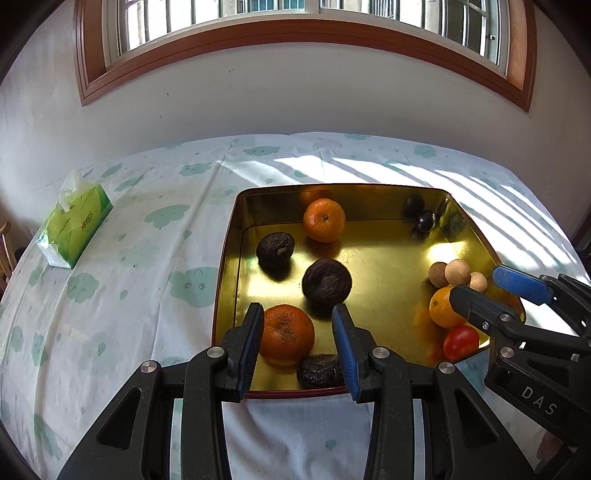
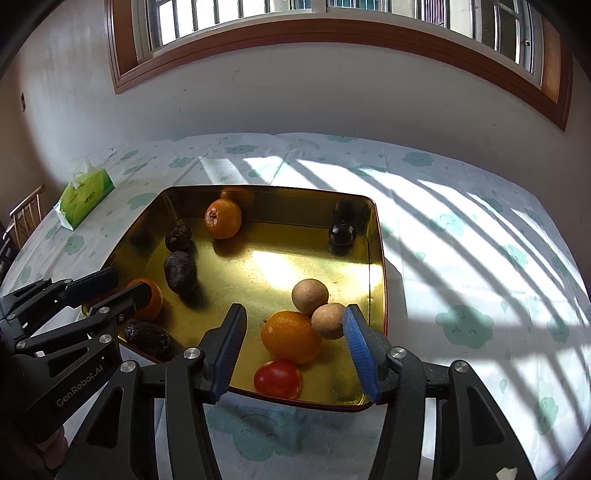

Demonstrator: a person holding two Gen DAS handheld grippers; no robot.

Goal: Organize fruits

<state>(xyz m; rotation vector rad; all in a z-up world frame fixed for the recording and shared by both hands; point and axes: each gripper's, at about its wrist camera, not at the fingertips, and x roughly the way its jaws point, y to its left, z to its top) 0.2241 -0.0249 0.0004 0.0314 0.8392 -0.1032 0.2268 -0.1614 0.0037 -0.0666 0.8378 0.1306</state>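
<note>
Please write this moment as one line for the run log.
left gripper: open, around speckled orange | right gripper: open, over orange and tomato | all fruit in gold tray

Window (image 1: 295, 11) sunlight stripes the tablecloth (image 2: 461, 221); fisheye edges bend, perhaps slightly soft.
</note>
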